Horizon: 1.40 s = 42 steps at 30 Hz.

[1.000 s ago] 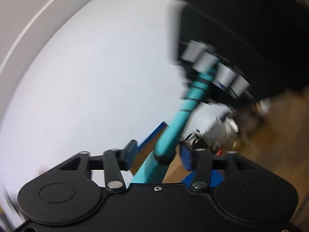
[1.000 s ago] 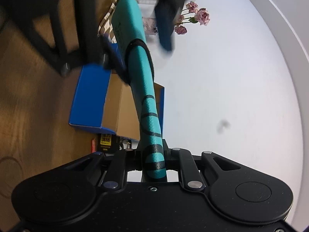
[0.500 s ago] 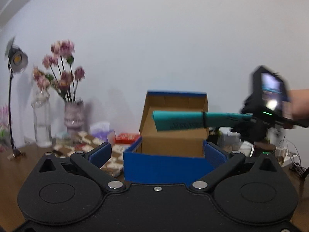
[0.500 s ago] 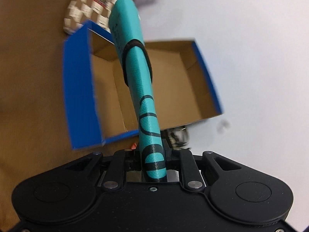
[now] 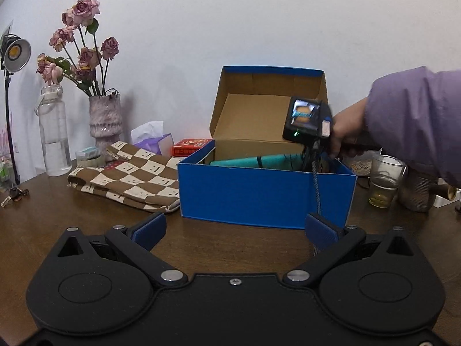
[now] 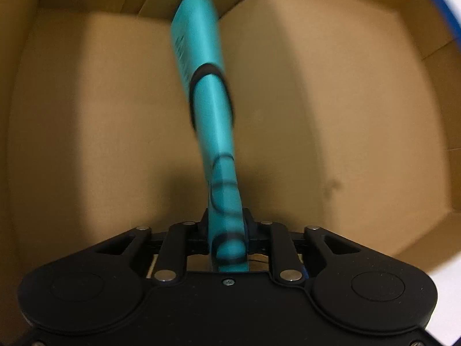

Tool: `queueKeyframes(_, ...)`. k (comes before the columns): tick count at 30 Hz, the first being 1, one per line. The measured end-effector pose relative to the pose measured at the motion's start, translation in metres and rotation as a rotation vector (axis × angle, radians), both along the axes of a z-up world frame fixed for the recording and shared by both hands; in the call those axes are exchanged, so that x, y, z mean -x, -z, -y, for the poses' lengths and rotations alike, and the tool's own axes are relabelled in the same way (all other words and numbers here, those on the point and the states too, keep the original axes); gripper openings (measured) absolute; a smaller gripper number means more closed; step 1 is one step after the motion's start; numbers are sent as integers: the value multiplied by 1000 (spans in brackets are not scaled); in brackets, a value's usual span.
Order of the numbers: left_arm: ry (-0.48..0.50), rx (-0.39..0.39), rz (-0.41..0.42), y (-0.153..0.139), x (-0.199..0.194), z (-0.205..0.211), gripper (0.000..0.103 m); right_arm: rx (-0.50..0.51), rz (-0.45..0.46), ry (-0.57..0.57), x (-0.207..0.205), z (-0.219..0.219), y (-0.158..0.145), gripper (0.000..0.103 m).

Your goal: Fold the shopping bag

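Note:
The shopping bag (image 6: 213,121) is rolled into a teal stick with black bands. It sticks out forward from my right gripper (image 6: 226,222), whose jaws are opening while the pads still touch the roll's end. The roll hangs low inside the open blue box (image 5: 265,193), just above its brown cardboard floor (image 6: 86,115). In the left wrist view the teal roll (image 5: 245,162) shows over the box's front wall, with a hand in a purple sleeve (image 5: 417,115) holding the right gripper (image 5: 312,155) at the box's right end. My left gripper (image 5: 234,227) stands wide open, with nothing in it, in front of the box.
Left of the box lie a brown checked cloth (image 5: 129,178), a tissue box (image 5: 155,141) and a red pack (image 5: 190,147). A vase of roses (image 5: 105,118), a water bottle (image 5: 54,138) and a lamp (image 5: 15,54) stand at the back left. A glass (image 5: 384,181) stands right.
My left gripper let go of the roll, opened wide, rolled level and drew back in front of the box. The right gripper carried the roll down into the box.

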<state>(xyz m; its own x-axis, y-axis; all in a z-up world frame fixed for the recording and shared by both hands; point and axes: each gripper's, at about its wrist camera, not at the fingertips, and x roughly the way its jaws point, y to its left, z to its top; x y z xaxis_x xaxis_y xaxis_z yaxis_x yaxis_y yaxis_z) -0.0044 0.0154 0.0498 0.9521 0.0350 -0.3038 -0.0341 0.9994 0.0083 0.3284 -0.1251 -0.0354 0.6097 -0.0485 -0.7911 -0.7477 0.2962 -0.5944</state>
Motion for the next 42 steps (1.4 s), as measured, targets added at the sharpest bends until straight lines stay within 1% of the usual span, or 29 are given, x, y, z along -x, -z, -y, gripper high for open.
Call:
queueKeyframes(1,2,-1,-2,2,-2,0,103,18,5,-12,-2,-2,6,28)
queueKeyframes(2,5,-2,-8,0,4,0,103,23,33,-39,0,-5,6,30)
queueKeyframes(3,9,-4,-13,1,2,0,103,11,55,-56,1,-7,4,31)
queueKeyframes(5,2,-14,-34,-2,6,0,103,-20,67,-62,4,-9,-8,32)
queueKeyframes(7,-16,-8,-73,0,2,-1,103,-20,103,-82,13,-10,-23,36)
queueKeyframes(9,-31,9,-106,-1,1,-3,103,-26,144,-107,25,-10,-38,36)
queueKeyframes(12,-42,70,-114,-8,10,-8,103,-69,232,-177,60,-8,-66,36)
queueKeyframes(14,-42,105,-98,-16,20,-12,103,-115,278,-253,97,-5,-85,37)
queueKeyframes(17,-45,129,-50,-34,43,-15,103,-158,310,-349,153,2,-107,40)
queueKeyframes(18,-46,138,-31,-40,53,-15,103,-181,310,-367,172,5,-120,43)
queueKeyframes(19,-47,148,-16,-46,62,-14,103,-211,296,-387,200,9,-137,46)
queueKeyframes(21,-56,176,19,-60,86,-12,103,-254,239,-430,253,19,-173,51)
queueKeyframes(25,-62,193,75,-81,130,-7,103,-310,75,-509,357,55,-190,64)
queueKeyframes(27,-51,182,86,-85,148,0,103,-315,-12,-537,399,70,-180,69)
queueKeyframes(28,-41,175,84,-85,155,4,103,-309,-45,-548,421,79,-174,75)
queueKeyframes(29,-31,165,80,-82,162,8,103,-306,-63,-553,443,90,-170,77)
queueKeyframes(30,-21,154,75,-79,168,13,103,-310,-61,-548,462,99,-164,78)
queueKeyframes(32,-23,134,51,-65,177,24,103,-363,-12,-505,489,111,-141,80)
queueKeyframes(34,-20,126,16,-50,184,31,103,-455,51,-433,518,129,-126,81)
queueKeyframes(36,-6,119,-31,-36,189,40,103,-579,107,-321,541,145,-111,81)
queueKeyframes(37,4,103,-37,-32,193,43,103,-656,145,-254,553,153,-103,81)
queueKeyframes(39,25,71,-46,-23,202,48,103,-860,253,-87,577,168,-91,82)
queueKeyframes(40,35,44,-28,-20,207,50,103,-960,342,29,590,172,-86,83)
queueKeyframes(41,37,11,5,-16,214,54,103,-1062,452,165,604,174,-82,85)
queueKeyframes(42,16,-11,39,-14,219,58,103,-1148,514,290,611,175,-78,93)
